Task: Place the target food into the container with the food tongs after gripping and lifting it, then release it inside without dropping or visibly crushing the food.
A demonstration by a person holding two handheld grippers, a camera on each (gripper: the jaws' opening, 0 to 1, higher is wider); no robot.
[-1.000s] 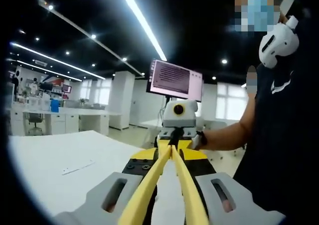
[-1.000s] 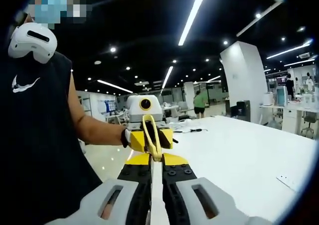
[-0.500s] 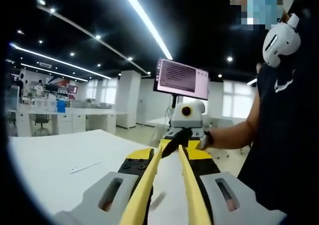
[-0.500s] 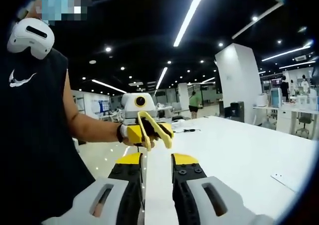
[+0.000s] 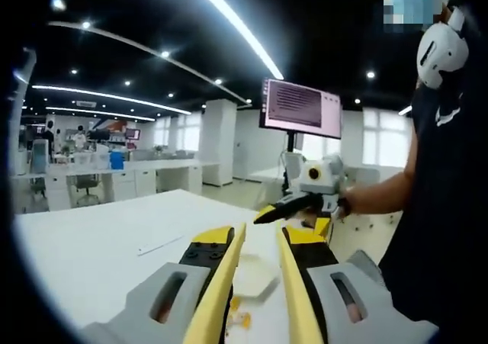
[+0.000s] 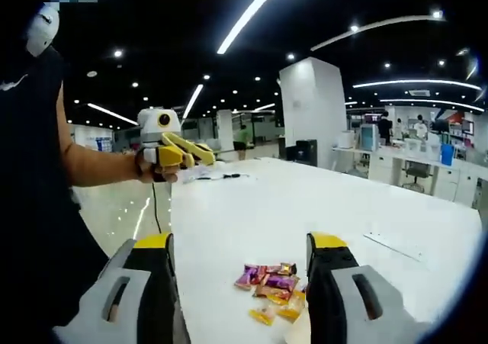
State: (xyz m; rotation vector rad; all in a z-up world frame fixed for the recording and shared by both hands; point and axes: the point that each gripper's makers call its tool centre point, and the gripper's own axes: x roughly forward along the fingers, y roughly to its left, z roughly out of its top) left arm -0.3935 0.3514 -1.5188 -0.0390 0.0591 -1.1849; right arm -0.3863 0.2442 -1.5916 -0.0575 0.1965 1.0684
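Observation:
My left gripper [image 5: 259, 233] is shut on yellow food tongs [image 5: 221, 283], whose two arms run up along its jaws and stand slightly apart. Below them a white hexagonal container [image 5: 255, 275] lies on the white table [image 5: 91, 245], with small yellow food pieces [image 5: 236, 317] nearer me. My right gripper [image 6: 242, 241] is open wide over a pile of wrapped snacks [image 6: 271, 283] in purple, orange and yellow. The right gripper [image 5: 293, 205] also shows past the tongs' tips. The left gripper [image 6: 164, 142] with the tongs [image 6: 200, 152] hangs at the table's far left corner.
The person [image 5: 442, 207] holding both grippers stands at the table's edge, arm [image 6: 91, 168] stretched out. A monitor [image 5: 300, 109] on a stand rises behind. A thin paper strip [image 6: 393, 245] lies on the table [image 6: 267, 207], and office desks line the background.
Both views have tipped down, bringing the container and snacks into sight. The right gripper's jaws have spread from nearly shut to wide apart. The tongs' arms have parted from touching.

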